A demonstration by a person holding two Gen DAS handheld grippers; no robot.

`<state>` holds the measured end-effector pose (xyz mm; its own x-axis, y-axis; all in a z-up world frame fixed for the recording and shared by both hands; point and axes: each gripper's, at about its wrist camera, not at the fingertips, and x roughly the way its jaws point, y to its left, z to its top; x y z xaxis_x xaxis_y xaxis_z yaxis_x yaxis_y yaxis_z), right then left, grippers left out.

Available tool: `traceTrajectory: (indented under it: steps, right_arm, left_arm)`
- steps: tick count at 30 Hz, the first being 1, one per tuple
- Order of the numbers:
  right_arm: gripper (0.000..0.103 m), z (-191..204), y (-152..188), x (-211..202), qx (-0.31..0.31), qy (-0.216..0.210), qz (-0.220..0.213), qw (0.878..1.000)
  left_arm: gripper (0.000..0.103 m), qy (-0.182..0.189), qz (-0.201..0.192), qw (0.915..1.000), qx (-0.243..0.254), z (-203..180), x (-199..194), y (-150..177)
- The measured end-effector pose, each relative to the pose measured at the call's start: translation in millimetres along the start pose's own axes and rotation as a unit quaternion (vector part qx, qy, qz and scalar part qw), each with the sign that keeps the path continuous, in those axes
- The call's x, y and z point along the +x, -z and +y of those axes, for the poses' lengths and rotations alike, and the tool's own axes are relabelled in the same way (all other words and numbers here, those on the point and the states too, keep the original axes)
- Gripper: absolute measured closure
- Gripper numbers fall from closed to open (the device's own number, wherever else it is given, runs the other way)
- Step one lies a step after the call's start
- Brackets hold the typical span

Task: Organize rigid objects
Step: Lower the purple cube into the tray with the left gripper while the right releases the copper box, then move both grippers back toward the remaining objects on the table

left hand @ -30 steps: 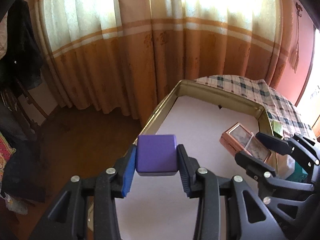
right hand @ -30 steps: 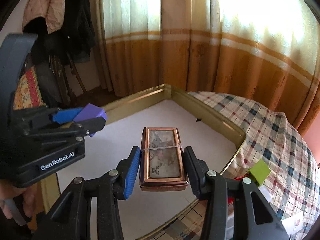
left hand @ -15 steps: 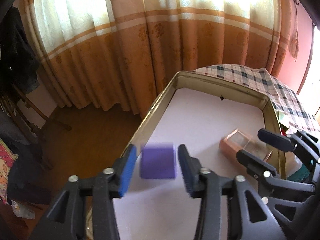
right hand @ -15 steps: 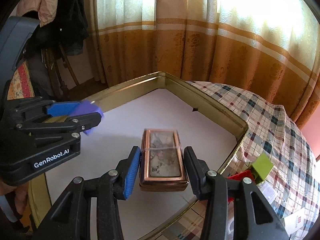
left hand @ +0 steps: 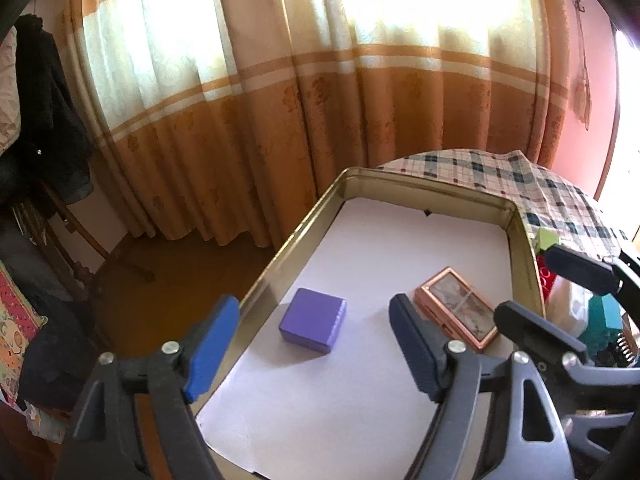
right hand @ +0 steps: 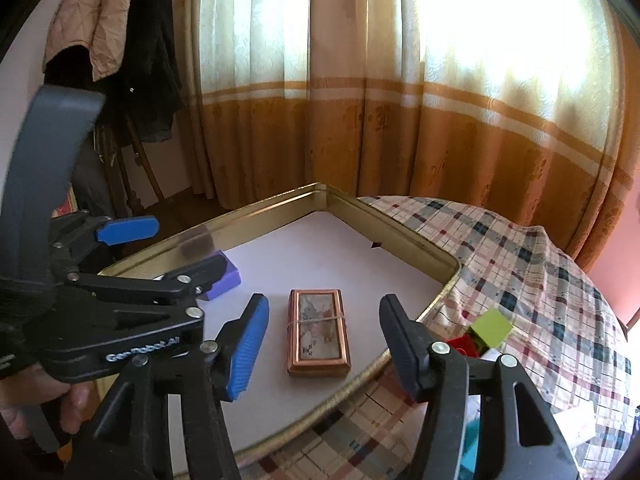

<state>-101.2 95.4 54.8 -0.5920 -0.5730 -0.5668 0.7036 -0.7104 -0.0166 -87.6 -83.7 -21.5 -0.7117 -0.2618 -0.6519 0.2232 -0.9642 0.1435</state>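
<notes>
Both objects lie inside the shallow gold tray (left hand: 288,240), on its white liner, and both tongs are released with nothing between their fingers. The left tongs (left hand: 312,344) hang above the near left part of the tray, and the purple block (left hand: 313,320) sits just ahead of them, at about 12 o'clock and a little under the gap, near the left rim of the tray. In the right wrist view, the right tongs (right hand: 320,344) stand wide open, and the copper framed box (right hand: 319,333) lies directly between and below their fingers, again at 12 o'clock. Its long axis runs away from the camera, from 6 to 12 o'clock, so the two fingers face its long sides. The box is bound with a thin elastic band across the middle. It is close to the near right rim of the tray, and the block is apart from it at about 10 o'clock in this view, partly hidden behind the left tongs (right hand: 168,248). I judge that both pieces are already placed, and that the coming move goes to the things remaining outside. A green block (right hand: 491,327) and something red lie on the checked cloth just past the right rim, at about 2 o'clock from the right tongs. The right hand is clearly nearer to them.
</notes>
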Motion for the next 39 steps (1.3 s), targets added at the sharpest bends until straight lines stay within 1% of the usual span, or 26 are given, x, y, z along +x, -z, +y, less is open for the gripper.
traceTrajectory:
  steps: [3, 5, 6, 13, 20, 23, 25, 26, 27, 31, 33, 35, 39]
  right_arm:
    - [0.043, -1, 4, -10, 0.0, 0.0, -0.008, 1.0]
    - [0.043, -2, 7, -18, 0.005, -0.002, -0.014, 1.0]
    - [0.043, -3, 9, -22, 0.007, -0.002, -0.017, 1.0]
    - [0.042, -12, 21, -43, 0.013, 0.003, -0.024, 1.0]
    - [0.042, -36, 40, -72, 0.035, 0.022, -0.037, 0.998]
    - [0.041, -52, 53, -88, 0.046, 0.037, -0.04, 0.997]
    - [0.038, -66, 64, -99, 0.056, 0.051, -0.041, 0.996]
    - [0.033, -73, 69, -105, 0.062, 0.06, -0.042, 0.995]
    - [0.031, -80, 74, -109, 0.067, 0.067, -0.042, 0.995]
    - [0.031, -102, 91, -123, 0.083, 0.091, -0.037, 0.992]
    - [0.031, -113, 100, -125, 0.09, 0.102, -0.029, 0.99]
    - [0.031, -121, 107, -124, 0.098, 0.106, -0.021, 0.989]
    - [0.031, -127, 117, -118, 0.112, 0.105, -0.011, 0.988]
  left_arm:
    - [0.022, 0.001, -0.004, 1.0, 0.004, -6, -5, 3]
    - [0.016, 0.004, -0.008, 1.0, 0.004, -8, -8, 4]
    - [0.016, 0.004, -0.011, 0.9999, 0.005, -10, -11, 5]
    - [0.016, 0.011, -0.022, 0.9996, 0.012, -23, -23, 7]
    - [0.015, 0.028, -0.032, 0.9991, -0.002, -38, -34, 16]
    - [0.015, 0.043, -0.038, 0.9983, 0.001, -52, -41, 23]
    - [0.015, 0.054, -0.045, 0.9975, 0.007, -64, -47, 26]
    - [0.015, 0.064, -0.048, 0.9968, 0.009, -71, -52, 28]
    - [0.015, 0.07, -0.051, 0.9962, 0.01, -77, -54, 30]
    - [0.015, 0.099, -0.059, 0.9931, 0.023, -99, -66, 37]
    - [0.015, 0.111, -0.057, 0.9917, 0.03, -110, -69, 42]
    - [0.015, 0.122, -0.055, 0.9903, 0.038, -119, -70, 45]
    - [0.015, 0.129, -0.054, 0.9883, 0.061, -137, -73, 51]
